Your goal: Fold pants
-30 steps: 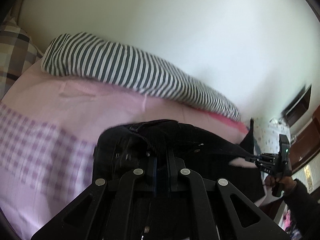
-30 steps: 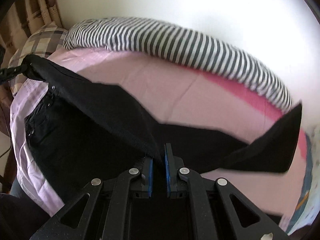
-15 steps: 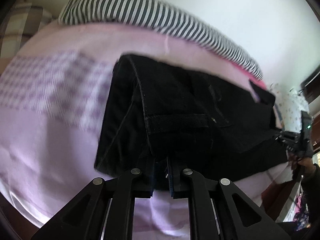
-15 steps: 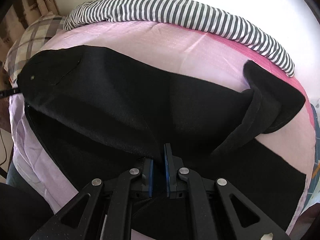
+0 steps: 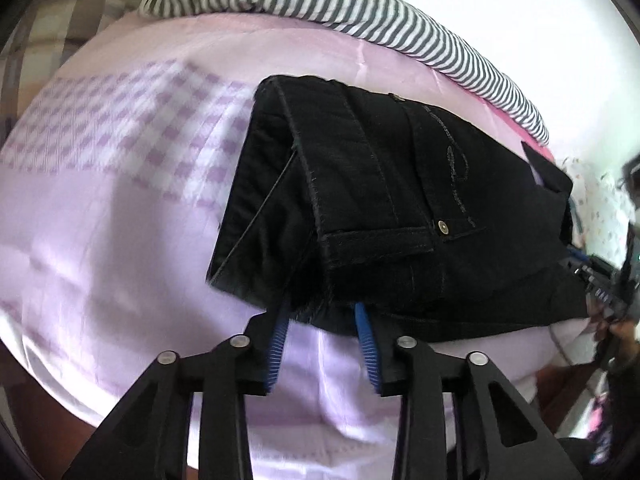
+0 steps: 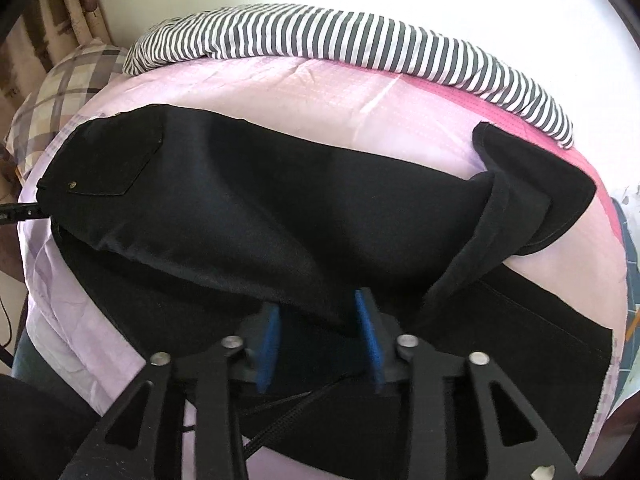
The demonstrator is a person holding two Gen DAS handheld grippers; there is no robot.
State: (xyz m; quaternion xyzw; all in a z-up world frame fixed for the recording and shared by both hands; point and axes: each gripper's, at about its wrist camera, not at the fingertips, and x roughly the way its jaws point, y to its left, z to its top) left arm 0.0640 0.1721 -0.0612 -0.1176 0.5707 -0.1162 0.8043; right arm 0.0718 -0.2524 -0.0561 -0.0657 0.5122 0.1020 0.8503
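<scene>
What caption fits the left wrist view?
Open left gripper at the waistband edge of black pants folded on the pink bed.

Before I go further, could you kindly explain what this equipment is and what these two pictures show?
No robot arm is here: a person holds a two-finger tool in each hand, with a camera looking along its blue-padded fingers. One picture comes from the left gripper, the other from the right gripper. Both look over a bed with a pale lilac checked sheet, where a pair of black denim pants lies folded lengthwise. A grey-and-white striped cloth lies along the far edge. Both grippers stand open at the near edge of the pants, gripping nothing. The right gripper also shows at the left view's right edge.
</scene>
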